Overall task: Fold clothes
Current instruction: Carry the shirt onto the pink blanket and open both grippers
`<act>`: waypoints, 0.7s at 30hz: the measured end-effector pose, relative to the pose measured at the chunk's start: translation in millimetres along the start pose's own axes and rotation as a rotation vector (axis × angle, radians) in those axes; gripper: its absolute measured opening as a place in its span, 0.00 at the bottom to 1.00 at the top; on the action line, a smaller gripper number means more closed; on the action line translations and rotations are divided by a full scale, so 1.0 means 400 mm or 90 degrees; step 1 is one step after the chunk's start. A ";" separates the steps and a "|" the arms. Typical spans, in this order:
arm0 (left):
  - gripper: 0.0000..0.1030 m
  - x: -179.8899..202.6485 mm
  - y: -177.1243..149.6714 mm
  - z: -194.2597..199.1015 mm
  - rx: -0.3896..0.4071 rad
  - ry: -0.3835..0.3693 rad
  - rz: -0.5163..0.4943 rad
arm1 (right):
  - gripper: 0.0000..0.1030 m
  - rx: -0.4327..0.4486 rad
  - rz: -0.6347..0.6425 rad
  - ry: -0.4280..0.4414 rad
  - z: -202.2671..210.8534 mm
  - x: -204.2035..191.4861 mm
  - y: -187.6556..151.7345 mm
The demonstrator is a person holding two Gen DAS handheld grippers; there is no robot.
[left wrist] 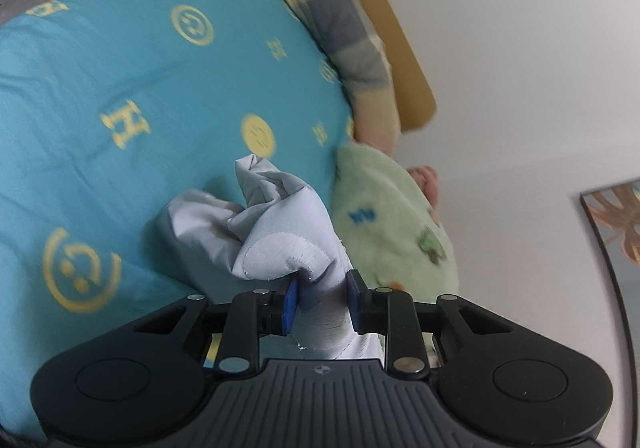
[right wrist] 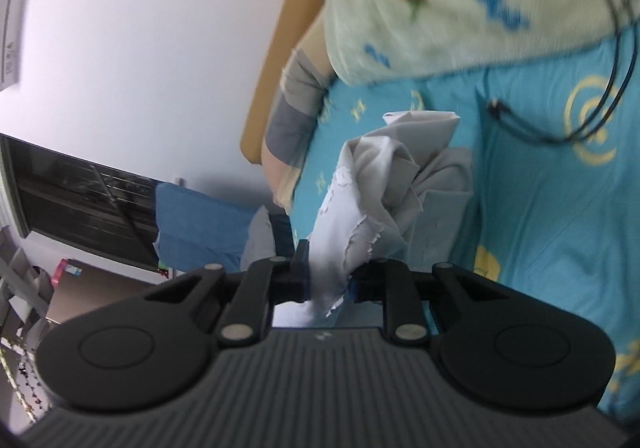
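The grey garment (left wrist: 276, 232) is thin, soft cloth, light enough to hang in crumpled folds with no stiffness of its own. It looks matte rather than slick, so a pinch should hold, but a raw, frayed edge shows near the right tool (right wrist: 329, 280), and that edge could tear or slip if it takes the whole pull. A stitched hem or seam is the better place to hold. In the left wrist view such a stitched curve lies just in front of the left tool (left wrist: 322, 302).

Both tools grip the garment. The left tool's blue pads press a wad of it from either side, and the right tool is closed on a paler flap of the same cloth. No earlier picture shows how either came to that grip.

The garment hangs bunched just above the bed (left wrist: 120, 79), over its turquoise patterned cover, near the green fleece blanket (left wrist: 384, 207) that lies at the bed's wall side. A striped pillow (left wrist: 348, 43) sits farther up the bed, well apart from the garment.

In this state the garment has no clear long axis: it is a lump, trailing from each tool down towards the bed. Which end is collar or hem cannot be told. My judgement is that it must be spread flat on the bed before any fold line can be chosen.
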State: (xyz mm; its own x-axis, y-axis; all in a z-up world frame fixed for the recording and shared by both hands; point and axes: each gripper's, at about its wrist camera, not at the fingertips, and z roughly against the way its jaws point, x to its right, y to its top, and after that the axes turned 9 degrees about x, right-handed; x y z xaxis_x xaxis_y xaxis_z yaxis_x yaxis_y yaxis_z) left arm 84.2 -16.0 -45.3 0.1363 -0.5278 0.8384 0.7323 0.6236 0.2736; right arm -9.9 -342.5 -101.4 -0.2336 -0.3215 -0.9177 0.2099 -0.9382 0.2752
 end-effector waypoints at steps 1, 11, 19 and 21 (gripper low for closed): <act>0.26 0.023 -0.015 -0.003 -0.012 -0.009 -0.011 | 0.20 0.007 0.006 0.002 0.026 -0.006 0.019; 0.26 0.355 -0.193 -0.184 -0.111 -0.106 -0.079 | 0.20 0.097 0.051 -0.005 0.219 -0.056 0.359; 0.25 0.730 -0.350 -0.436 -0.176 -0.256 -0.132 | 0.20 0.261 0.164 -0.003 0.328 -0.198 0.758; 0.25 0.793 -0.405 -0.493 -0.183 -0.292 -0.158 | 0.20 0.313 0.186 -0.005 0.362 -0.204 0.833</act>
State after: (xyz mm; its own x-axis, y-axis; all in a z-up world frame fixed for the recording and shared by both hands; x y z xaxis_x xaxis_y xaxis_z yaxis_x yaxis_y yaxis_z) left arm 140.6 -398.3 83.4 -0.3173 -0.2940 0.9016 0.8653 0.2992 0.4021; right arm -58.3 -647.6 106.6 -0.2395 -0.5760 -0.7816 -0.1989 -0.7589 0.6201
